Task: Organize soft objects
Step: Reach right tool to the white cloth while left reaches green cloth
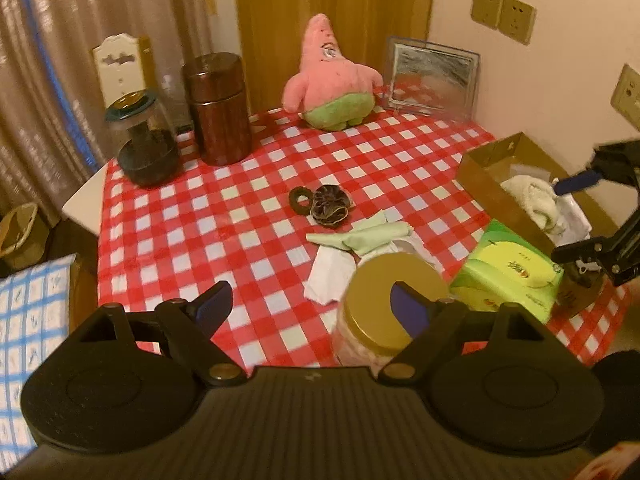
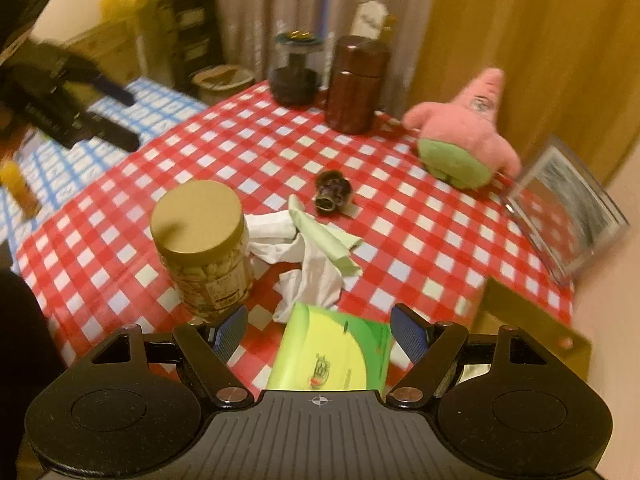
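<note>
On the red-and-white checked tablecloth the left wrist view shows the left gripper hovering with its blue-padded fingers spread wide and nothing between them. At about 3 o'clock, the gold lid of a plastic jar sits partly behind the right fingertip. Toward 12 o'clock lie a pale green cloth on top of a white cloth, and just beyond them a dark scrunchie touching a small dark hair ring. Farther along 12 o'clock a pink starfish plush sits upright near the table's far edge, with a clear framed panel at 1 o'clock and a brown canister and a glass jar at 10 o'clock. At 2 o'clock an open cardboard box holds a cream fluffy item; the right gripper hangs over it, open — a green tissue pack lies just beside the box. In the right wrist view, the right gripper also stands open and holds nothing, the tissue pack directly below between its fingers. The jar of nuts stands at 10 o'clock, the cloths at 12, the scrunchie beyond, the plush at 1 o'clock.
</note>
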